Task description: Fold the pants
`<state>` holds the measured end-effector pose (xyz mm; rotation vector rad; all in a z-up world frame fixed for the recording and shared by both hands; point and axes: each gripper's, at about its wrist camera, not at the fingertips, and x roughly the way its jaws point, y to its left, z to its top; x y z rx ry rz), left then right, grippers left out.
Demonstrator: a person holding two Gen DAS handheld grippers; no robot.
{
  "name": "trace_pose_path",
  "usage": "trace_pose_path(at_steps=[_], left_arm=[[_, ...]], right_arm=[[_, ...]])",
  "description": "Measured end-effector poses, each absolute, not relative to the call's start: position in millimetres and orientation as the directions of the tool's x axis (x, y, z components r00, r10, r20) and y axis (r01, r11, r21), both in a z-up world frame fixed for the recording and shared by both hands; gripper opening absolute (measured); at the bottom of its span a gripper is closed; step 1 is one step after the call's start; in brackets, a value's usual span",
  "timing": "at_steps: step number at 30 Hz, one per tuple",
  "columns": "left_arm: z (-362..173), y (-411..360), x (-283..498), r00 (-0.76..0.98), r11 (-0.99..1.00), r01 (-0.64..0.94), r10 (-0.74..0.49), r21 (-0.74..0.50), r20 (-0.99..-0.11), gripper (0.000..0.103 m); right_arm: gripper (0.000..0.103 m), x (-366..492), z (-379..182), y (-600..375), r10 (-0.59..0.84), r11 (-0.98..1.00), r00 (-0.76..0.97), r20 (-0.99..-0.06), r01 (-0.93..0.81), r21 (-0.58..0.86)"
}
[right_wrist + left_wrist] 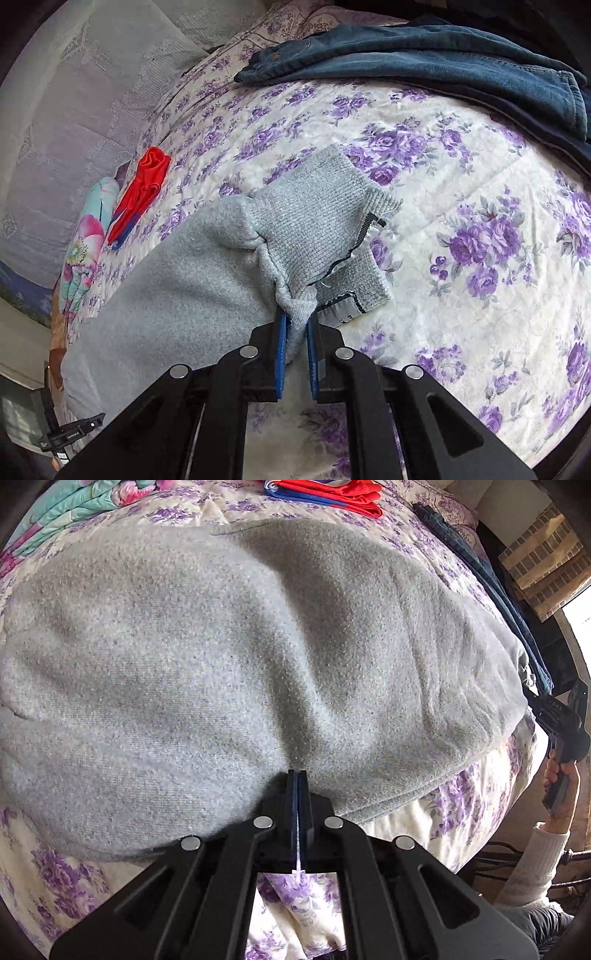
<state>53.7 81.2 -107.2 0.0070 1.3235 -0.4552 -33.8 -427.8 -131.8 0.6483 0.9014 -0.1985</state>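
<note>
Left gripper (297, 775) pinched tight on the near edge of the soft grey knit pants (229, 672), spread across the purple-flowered bedspread (476, 812). Right gripper (295, 321) clamps a bunched ribbed cuff (317, 221); blue denim jeans (424, 62) beyond.

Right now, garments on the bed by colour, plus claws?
Grey: 1, the grey pants, pinched by both claws
Blue denim: 1, the jeans at the bed's far edge
Red with blue: 1, the red garment, folded
Garments total: 3
Claws: 2, left claw and right claw, each shut on grey fabric
The bunched floral blanket is not counted.
</note>
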Motion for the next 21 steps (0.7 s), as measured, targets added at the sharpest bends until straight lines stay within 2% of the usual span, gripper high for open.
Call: trace_pose_path(at_steps=[5,8,9,11,14,17,21], left_arm=[[-90.7,69.0,54.5,0.211,0.92,0.334,-0.286,-0.206,-0.935,0.001],[-79.7,56.8,59.5,0.227,0.905,0.361,-0.319,-0.225,-0.92,0.001],[-77.4,51.4,62.2,0.231,0.899,0.371,-0.33,-0.23,-0.915,0.001],[-77.0,38.9,67.7,0.232,0.888,0.392,-0.349,-0.241,-0.908,0.001],[-105.2,24.1,76.2,0.183,0.879,0.416,-0.331,-0.232,-0.926,0.001],[-119.1,37.2,71.3,0.174,0.861,0.401,-0.407,-0.313,-0.897,0.001],[-125.1,61.9,60.3,0.131,0.832,0.362,-0.492,-0.421,-0.861,0.001]], right_arm=[[0.014,-33.0,-123.5,-421.4,0.064,0.843,0.596,-0.8,0.397,0.363],[0.03,-42.6,-115.4,-419.6,0.053,0.829,0.587,-0.808,0.425,0.363],[0.034,-47.9,-109.4,-417.1,0.031,0.829,0.585,-0.811,0.438,0.348],[0.034,-57.3,-90.7,-405.3,-0.053,0.855,0.585,-0.809,0.445,0.266],[0.038,-64.9,-58.3,-382.7,-0.147,0.898,0.612,-0.777,0.413,0.155],[0.041,-53.5,-34.4,-357.8,-0.056,0.935,0.664,-0.746,0.297,0.194],[0.041,10.1,-16.3,-288.8,0.188,0.967,0.638,-0.746,0.011,0.253]])
